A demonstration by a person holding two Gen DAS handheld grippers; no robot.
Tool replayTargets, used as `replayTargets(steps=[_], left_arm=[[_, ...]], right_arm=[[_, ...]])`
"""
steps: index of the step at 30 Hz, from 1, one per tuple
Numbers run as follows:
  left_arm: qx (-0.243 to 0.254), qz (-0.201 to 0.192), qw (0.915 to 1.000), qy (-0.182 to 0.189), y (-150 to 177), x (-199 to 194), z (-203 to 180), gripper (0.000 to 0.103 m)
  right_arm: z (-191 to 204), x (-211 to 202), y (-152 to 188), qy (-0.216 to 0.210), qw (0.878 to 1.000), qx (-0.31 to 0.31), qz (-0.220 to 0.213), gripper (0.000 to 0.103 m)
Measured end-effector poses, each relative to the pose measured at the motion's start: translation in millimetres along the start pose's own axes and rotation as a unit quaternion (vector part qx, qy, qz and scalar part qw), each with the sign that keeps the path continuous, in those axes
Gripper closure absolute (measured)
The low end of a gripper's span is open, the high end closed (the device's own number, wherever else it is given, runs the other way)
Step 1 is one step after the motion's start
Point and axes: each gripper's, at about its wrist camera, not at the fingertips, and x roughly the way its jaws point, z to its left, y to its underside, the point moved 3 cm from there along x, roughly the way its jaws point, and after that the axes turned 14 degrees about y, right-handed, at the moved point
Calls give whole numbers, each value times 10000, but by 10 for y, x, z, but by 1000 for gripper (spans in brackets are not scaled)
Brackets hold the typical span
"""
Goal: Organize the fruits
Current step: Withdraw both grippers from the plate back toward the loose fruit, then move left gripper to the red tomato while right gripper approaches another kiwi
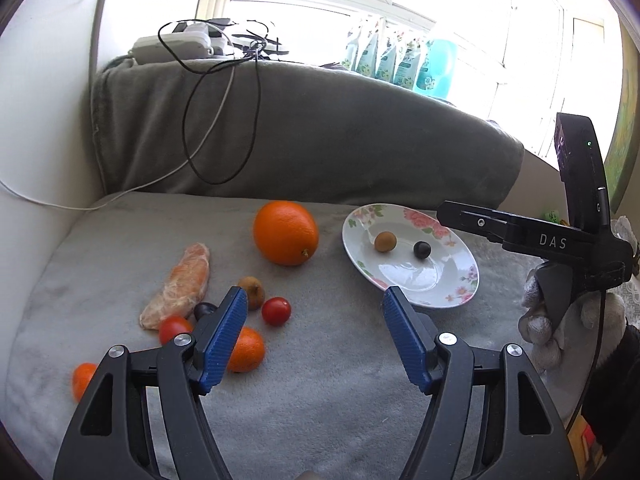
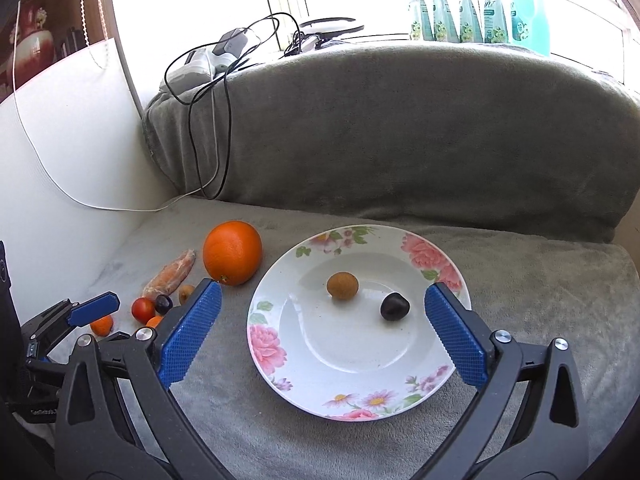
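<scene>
- My right gripper (image 2: 322, 320) stands spread to its widest, blue pads clear of everything, nothing between them.
- Directly beneath and ahead of that gap lies the floral plate (image 2: 420, 396); the left pad sits off its left rim, the right pad over its right rim.
- On the plate, between my right pads and a little ahead: a brown round fruit (image 2: 342, 286) to the left and a dark round fruit (image 2: 394, 307) to the right, near each other but apart.
- My left gripper (image 1: 314, 338) is also parted, pads bare, gripping nothing.
- Just behind its left pad lie a dark fruit (image 1: 205, 310), partly hidden, and a small tangerine (image 1: 247, 350), also partly covered by the pad.
- Close ahead of that pad: a brown pear-shaped fruit (image 1: 252, 292) and a cherry tomato (image 1: 276, 311), just beside each other; a second cherry tomato (image 1: 174, 329) lies to the pad's left.
- Further left: a carrot in clear wrap (image 1: 178, 294); another small orange fruit (image 1: 84, 380) lies at the near left behind the gripper's arm.
- Ahead, centre: a large orange (image 1: 286, 233), standing apart from the plate's left rim.
- All items rest on a grey blanket (image 2: 540, 300) over a sofa seat.
- From the left view, a gloved hand (image 1: 560, 320) carries my right gripper off to the right of the plate.
- Beyond the sofa back: cables (image 2: 208, 92) hanging down and pouches on the window sill (image 2: 468, 12).
</scene>
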Motion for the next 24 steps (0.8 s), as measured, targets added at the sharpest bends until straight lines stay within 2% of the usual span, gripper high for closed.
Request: replayTargets(steps=[13,21,23,24], left_arm=[[-438,-12,9978,-499,196,-220,509,33],[-644,51,9962,-587,267,-179,726,33],[-686,54,9958,-598,275,-170,770,35],[-706,71,9957,-603,279,-161,790,39]], right_arm=[[423,31,10,-407,9986,-325,70,0],[755,103,7,-691,9958,-576,186,0],[837,131,6,-769,9949,-616,224,0],[879,150,7,-805,9944,-634,254,0]])
